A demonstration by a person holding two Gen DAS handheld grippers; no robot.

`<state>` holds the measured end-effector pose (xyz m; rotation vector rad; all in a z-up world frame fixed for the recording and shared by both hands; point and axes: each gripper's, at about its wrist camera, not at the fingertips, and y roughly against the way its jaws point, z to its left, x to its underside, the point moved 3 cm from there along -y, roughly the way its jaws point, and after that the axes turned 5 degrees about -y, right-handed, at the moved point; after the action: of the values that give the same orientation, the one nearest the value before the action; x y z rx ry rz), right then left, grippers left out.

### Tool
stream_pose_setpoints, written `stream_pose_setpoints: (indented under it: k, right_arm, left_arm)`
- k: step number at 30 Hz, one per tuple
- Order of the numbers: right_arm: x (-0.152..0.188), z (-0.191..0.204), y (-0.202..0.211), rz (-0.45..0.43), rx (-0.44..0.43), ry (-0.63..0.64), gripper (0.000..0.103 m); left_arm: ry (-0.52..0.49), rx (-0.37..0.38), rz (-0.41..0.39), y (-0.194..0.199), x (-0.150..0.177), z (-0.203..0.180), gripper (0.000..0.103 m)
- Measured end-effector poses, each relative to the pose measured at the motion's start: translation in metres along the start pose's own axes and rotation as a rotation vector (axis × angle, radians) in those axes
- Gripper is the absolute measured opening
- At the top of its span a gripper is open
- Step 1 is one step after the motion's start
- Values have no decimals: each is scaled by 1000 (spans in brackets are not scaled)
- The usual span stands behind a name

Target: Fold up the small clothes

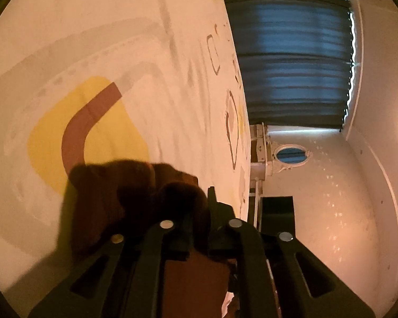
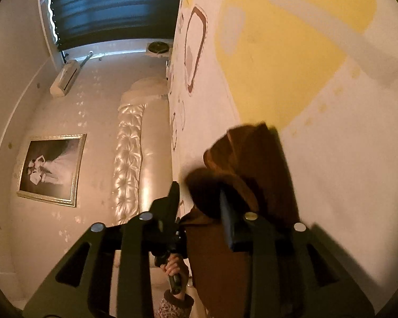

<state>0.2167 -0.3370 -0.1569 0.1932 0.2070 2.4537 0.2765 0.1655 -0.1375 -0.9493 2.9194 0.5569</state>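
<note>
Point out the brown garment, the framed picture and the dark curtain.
brown garment (image 2: 252, 159): right wrist view, on the bunched fabric above the fingers.
framed picture (image 2: 51, 168): right wrist view, middle of the photo.
dark curtain (image 1: 291, 58): left wrist view, middle of the pleats.

The brown garment (image 1: 124, 198) looks like soft, matt cloth (fuzzy at its edges); the printed bedsheet (image 1: 119, 53) is smooth matt fabric; the headboard (image 2: 130, 159) is glossy tufted upholstery; both grippers' fingers (image 2: 228, 222) look like matt black plastic.
</note>
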Motion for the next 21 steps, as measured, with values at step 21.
stream_pose_setpoints:
  k: [21]
  right_arm:
    - [-15, 23, 3, -79, 299, 300, 35]
  left_arm:
    - [-282, -208, 5, 39, -7, -11, 50]
